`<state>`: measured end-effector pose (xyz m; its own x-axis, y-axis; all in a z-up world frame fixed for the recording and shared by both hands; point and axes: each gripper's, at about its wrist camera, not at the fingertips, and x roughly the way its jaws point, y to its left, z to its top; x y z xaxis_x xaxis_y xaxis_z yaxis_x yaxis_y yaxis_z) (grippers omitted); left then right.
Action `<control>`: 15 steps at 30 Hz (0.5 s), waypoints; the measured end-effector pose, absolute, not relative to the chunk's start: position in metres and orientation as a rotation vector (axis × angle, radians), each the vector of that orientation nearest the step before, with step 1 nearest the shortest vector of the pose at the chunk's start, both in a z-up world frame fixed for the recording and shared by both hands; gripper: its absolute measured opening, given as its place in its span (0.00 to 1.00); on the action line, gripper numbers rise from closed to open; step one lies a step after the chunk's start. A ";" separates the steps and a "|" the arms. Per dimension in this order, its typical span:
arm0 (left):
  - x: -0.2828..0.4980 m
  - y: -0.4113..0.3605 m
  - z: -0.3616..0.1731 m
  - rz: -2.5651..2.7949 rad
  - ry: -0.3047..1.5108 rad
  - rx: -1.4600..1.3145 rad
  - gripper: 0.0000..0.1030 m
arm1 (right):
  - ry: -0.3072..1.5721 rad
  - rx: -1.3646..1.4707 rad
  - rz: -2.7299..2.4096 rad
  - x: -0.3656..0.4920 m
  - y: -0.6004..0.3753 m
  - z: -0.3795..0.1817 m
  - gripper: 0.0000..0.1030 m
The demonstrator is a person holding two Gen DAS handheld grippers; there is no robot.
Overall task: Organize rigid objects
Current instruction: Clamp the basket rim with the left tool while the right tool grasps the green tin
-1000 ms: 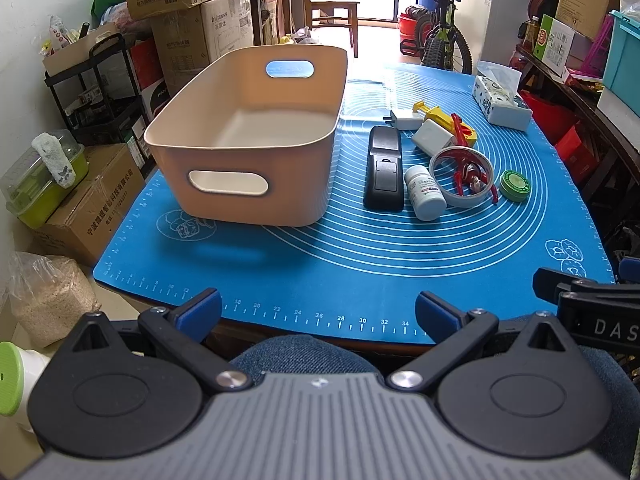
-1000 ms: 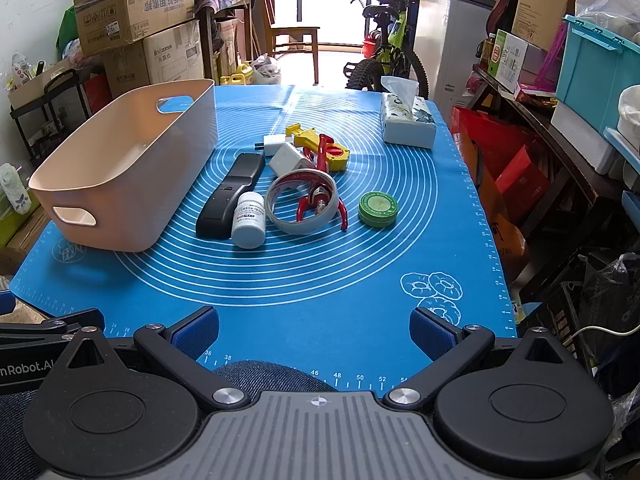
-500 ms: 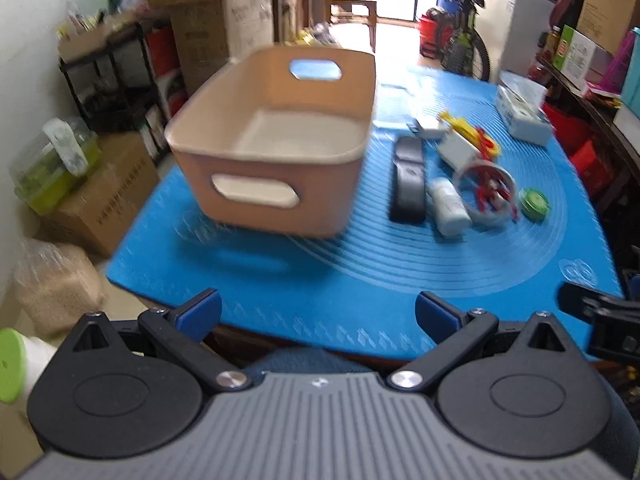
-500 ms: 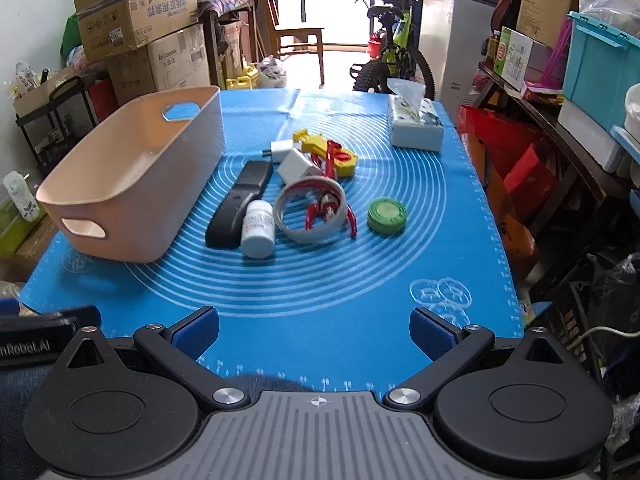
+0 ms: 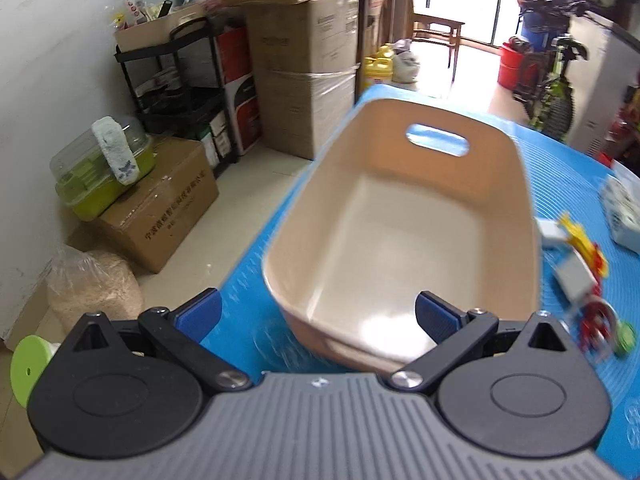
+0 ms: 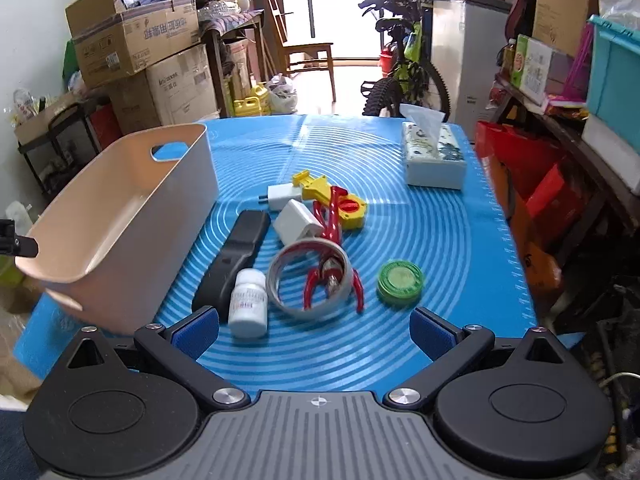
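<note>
Bin (image 6: 120, 216) long axis running away, remote (image 6: 234, 254) alongside

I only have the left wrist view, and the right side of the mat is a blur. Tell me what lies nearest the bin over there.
Observer: A black remote lies beside the bin, lengthwise along its side.
Operator: Report what is next to the remote.
Observer: A white pill bottle lies on its side against the remote's near end.
Operator: Give me the right gripper.
Observer: The right gripper is open, holding nothing, above the mat's near edge, in front of the bottle.
</note>
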<state>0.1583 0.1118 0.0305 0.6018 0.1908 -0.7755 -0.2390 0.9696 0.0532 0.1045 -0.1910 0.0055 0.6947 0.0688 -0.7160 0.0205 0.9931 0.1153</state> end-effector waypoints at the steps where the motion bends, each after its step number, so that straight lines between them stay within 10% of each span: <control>1: 0.167 0.117 0.028 0.245 0.906 -0.061 0.99 | 0.805 0.125 0.030 0.111 -0.195 0.003 0.98; 15: 0.241 0.158 -0.025 0.192 1.065 -0.042 0.82 | 0.963 0.016 -0.079 0.193 -0.245 -0.053 0.94</control>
<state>0.2413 0.1580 -0.0249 0.4695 0.1367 -0.8723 -0.1773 0.9824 0.0585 0.1929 -0.2455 -0.0525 0.5686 -0.0603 -0.8204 0.0742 0.9970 -0.0218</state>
